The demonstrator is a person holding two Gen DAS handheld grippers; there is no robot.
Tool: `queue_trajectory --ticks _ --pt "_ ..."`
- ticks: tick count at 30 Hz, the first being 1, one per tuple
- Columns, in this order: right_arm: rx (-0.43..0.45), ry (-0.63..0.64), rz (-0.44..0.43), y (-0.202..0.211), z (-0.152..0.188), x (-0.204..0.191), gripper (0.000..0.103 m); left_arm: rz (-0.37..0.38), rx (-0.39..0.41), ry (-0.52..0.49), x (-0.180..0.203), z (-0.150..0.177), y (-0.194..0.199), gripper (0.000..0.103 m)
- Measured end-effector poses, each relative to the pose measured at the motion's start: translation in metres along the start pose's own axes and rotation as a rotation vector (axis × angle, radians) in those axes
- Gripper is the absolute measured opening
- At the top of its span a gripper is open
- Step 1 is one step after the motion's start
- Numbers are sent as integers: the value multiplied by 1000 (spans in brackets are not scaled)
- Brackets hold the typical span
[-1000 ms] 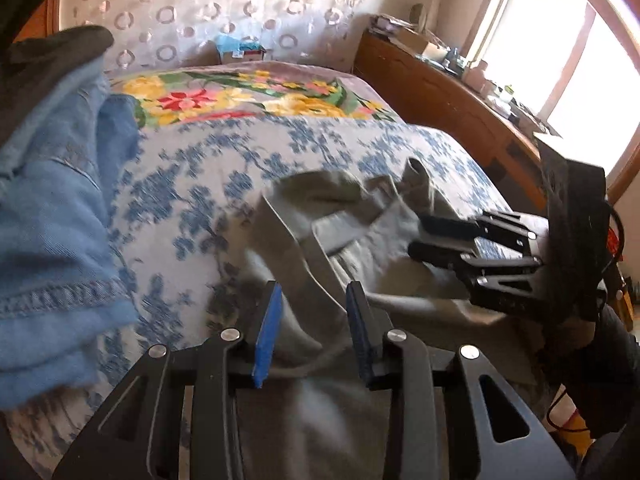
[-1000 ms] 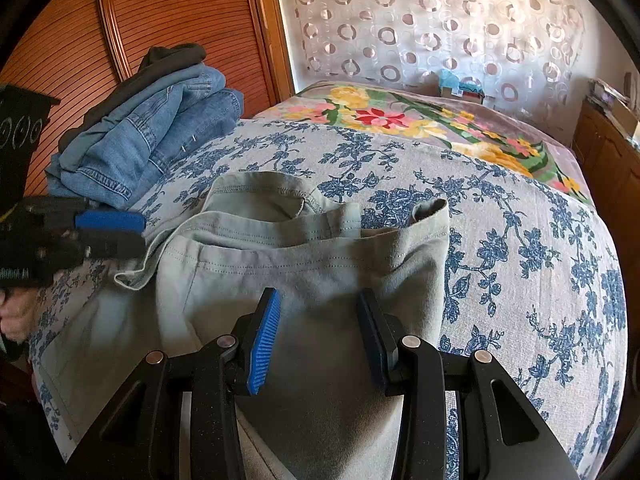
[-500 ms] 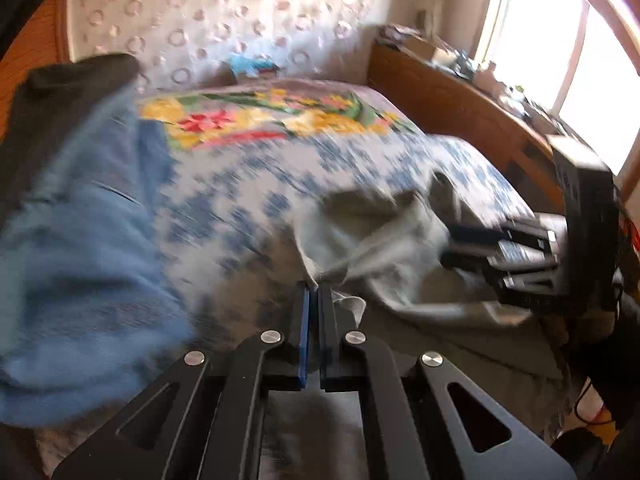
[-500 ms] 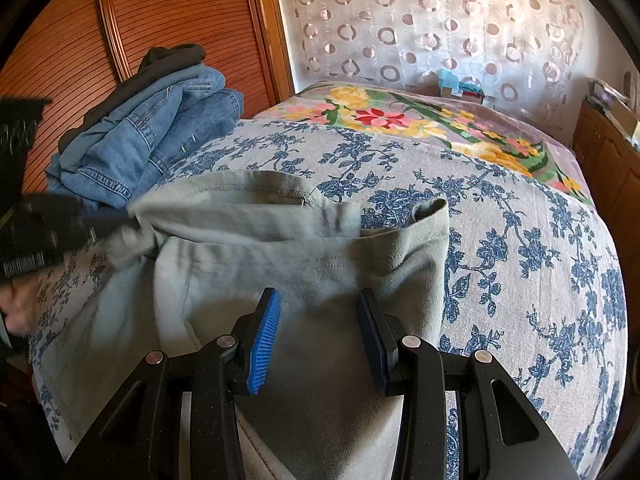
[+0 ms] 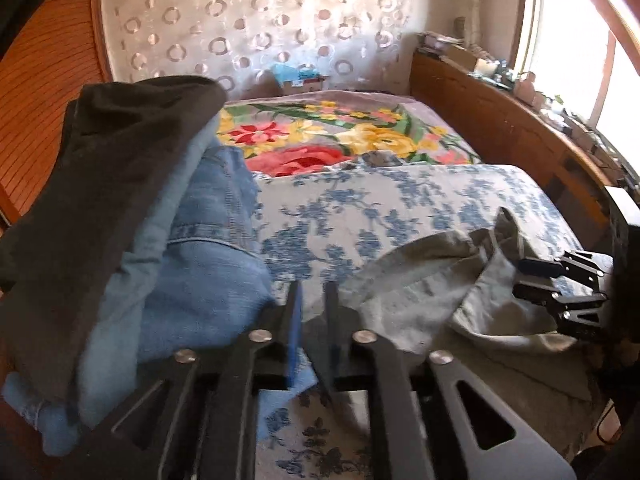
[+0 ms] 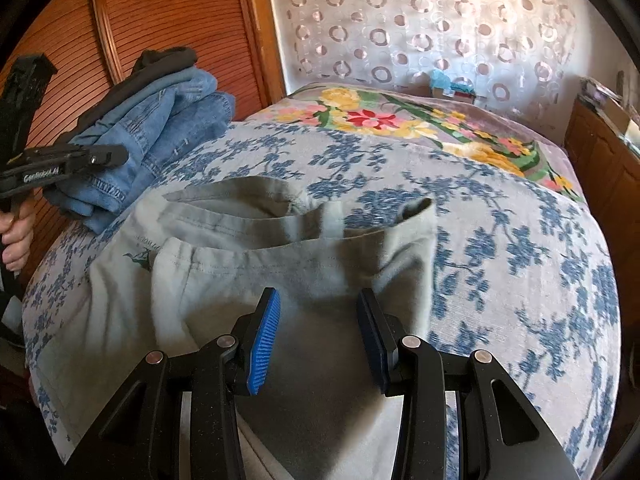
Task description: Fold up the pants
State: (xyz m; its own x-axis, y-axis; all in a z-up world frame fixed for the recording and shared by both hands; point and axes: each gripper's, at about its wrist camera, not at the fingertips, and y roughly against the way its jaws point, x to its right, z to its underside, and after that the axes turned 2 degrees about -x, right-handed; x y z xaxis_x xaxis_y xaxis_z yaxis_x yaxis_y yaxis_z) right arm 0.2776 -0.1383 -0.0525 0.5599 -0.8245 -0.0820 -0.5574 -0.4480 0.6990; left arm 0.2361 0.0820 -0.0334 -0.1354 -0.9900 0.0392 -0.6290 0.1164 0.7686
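1. Grey-green pants [image 6: 304, 280] spread flat on the blue-flowered bedspread [image 6: 520, 272], waistband toward 12 o'clock, legs running down to 6 o'clock under the right-wrist camera.
2. Right gripper [image 6: 318, 334] poised low over the upper pants, jaws set wide, blue pads [image 6: 264, 344] exposed, nothing between them; fabric visible through the gap.
3. Left gripper [image 5: 312, 332] raised above the bed near the pants' left edge, jaws drawn to a narrow slot; bedspread and a dark fold showing through the gap, no cloth clearly pinched between the fingers. Picture soft with motion blur here.
4. Seen from the right-wrist view, left gripper [image 6: 100, 158] at 9 o'clock, off the pants and in front of the denim pile, gripped by a bare hand [image 6: 18, 236] at the frame's edge.
5. Seen from the left-wrist view, pants [image 5: 432, 288] at 3 o'clock, one waistband corner standing up in a peak, right gripper [image 5: 532, 280] just beside it at the far right.
6. Stack of folded blue jeans [image 6: 160, 136] topped by a dark garment [image 6: 168, 60] at 10 o'clock on the bed, just beside the pants' waist corner; same stack filling 9 o'clock in the left-wrist view.
7. Bright floral blanket [image 6: 400, 120] across the head of the bed at 12 o'clock, circle-patterned curtain [image 6: 420, 24] behind.
8. Wooden slatted doors [image 6: 160, 12] at 11 o'clock, wooden sideboard [image 5: 500, 128] along the bed at 2 o'clock beneath a sunlit window [image 5: 580, 60].
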Motion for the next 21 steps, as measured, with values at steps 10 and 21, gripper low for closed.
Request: queue_trajectory --ticks 10,21 --pt "62 -85 112 58 24 28 48 121 -34 -12 48 15 -16 49" --pt "27 -149 132 90 57 35 49 228 -133 -30 92 23 -48 36"
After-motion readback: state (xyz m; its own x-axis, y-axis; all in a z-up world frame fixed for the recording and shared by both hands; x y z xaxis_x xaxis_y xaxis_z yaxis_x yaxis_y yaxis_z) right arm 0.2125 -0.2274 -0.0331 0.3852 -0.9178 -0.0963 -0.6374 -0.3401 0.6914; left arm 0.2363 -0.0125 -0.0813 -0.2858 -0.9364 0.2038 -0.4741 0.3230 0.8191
